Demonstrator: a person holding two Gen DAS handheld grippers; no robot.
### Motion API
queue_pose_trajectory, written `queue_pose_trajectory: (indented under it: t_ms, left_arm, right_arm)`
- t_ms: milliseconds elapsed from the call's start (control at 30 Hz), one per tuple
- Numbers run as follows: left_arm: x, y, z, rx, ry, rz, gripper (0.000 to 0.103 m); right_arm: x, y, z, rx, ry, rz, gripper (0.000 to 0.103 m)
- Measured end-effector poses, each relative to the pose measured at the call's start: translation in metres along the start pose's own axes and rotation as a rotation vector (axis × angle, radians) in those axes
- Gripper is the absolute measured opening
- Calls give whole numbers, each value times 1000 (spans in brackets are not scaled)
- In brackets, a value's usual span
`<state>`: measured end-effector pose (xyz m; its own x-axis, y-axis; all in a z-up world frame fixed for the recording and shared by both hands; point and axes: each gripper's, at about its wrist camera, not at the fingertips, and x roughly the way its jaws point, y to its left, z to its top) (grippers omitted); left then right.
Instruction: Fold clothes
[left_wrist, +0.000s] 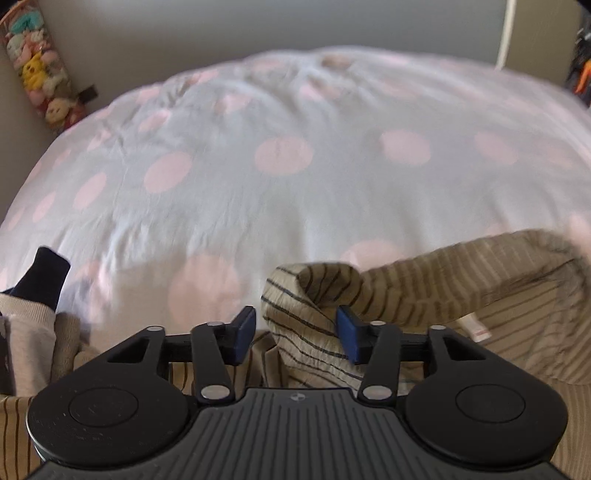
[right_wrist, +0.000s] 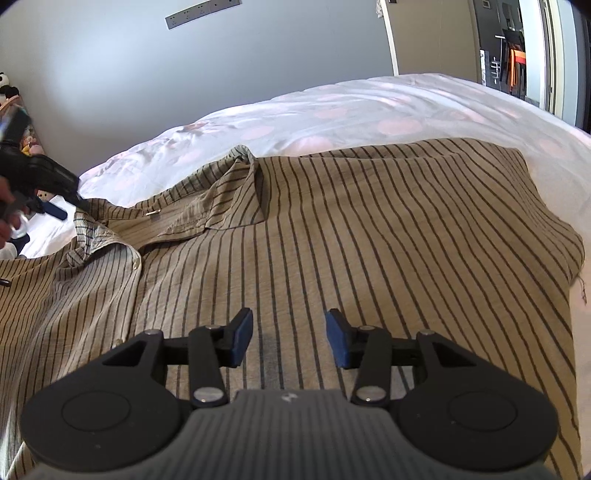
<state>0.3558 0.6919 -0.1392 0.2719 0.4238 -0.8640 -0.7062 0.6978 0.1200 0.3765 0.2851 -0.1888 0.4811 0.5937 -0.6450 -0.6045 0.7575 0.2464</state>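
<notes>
A tan shirt with dark stripes (right_wrist: 369, 229) lies spread on the bed, collar (right_wrist: 229, 199) toward the left. My right gripper (right_wrist: 290, 338) is open and empty, just above the shirt's body. In the left wrist view, my left gripper (left_wrist: 295, 336) is open, its jaws on either side of a raised fold of the shirt (left_wrist: 306, 306) near the collar without clamping it. The left gripper also shows in the right wrist view (right_wrist: 55, 210) at the far left, by the shirt's edge.
The bed has a white duvet with pink dots (left_wrist: 280, 155). A dark sock (left_wrist: 40, 277) and a beige garment (left_wrist: 26, 332) lie at the left. A rack of plush toys (left_wrist: 37, 74) stands by the wall. A doorway (right_wrist: 517, 48) is at the far right.
</notes>
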Motion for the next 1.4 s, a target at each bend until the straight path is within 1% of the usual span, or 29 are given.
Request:
queue_pose_trajectory:
  t_ms: [33,100,200,333,433,500,533,567,667,733,767,833,933,967,1067,1200,1300,1367,1400]
  left_arm:
    - [5,-1,2,-3,10,-2,0]
    - [12,-4,7,-3,19,-5,0]
    - [9,-18,20,48,-52,-11,0]
    - [20,-31,37,40,-57,-9,0]
    - [36,-38,37,41,-22,-7,1]
    - [37,-39,34,44,-24,1,4]
    - [33,-40,33,59,-41,13,12]
    - [28,-42,33,75,-59,25,24]
    - [4,-48,33,126,-123,56,41]
    - [-13,-54,33,146,-163,54,46]
    - [-21,-58,32,146,-175,36,46]
    - [-33,-69,30,147,-174,-33,46]
    - [-43,-94,21,154,-144,-154,46]
    - [-47,-103,18,159,-135,-190,46]
    - [-50,-130,12,188,-124,-258,46]
    - [-42,-162,9,189,-91,-324,46]
    - [-33,-182,8,181,-70,-362,46]
    - [-25,-193,8,172,-54,-376,46]
    - [-20,-198,8,167,-43,-381,46]
  right_arm:
    - [1,0,0,1,2,2,48]
    - [4,-1,-1,3,6,7,48]
    - [8,-1,-2,8,15,12,48]
    - [12,-2,-2,10,15,14,48]
    - [14,-3,-3,4,13,13,49]
    - [14,-3,-2,3,9,10,49]
    - [14,-4,-1,2,4,5,49]
    - [14,-4,0,1,0,-1,49]
    - [11,-8,5,-7,-16,-23,49]
    - [9,-11,9,-20,-27,-47,48]
    - [7,-13,12,-27,-35,-60,48]
    - [4,-19,17,-40,-43,-80,45]
    - [-2,-33,23,-32,-53,-101,43]
    - [-4,-39,25,-18,-58,-106,43]
    - [-6,-62,35,44,-65,-113,43]
    - [0,-114,67,109,-76,-68,43]
    - [4,-164,99,148,-105,-79,43]
    - [9,-202,121,196,-115,-106,43]
    - [13,-220,131,219,-117,-122,40]
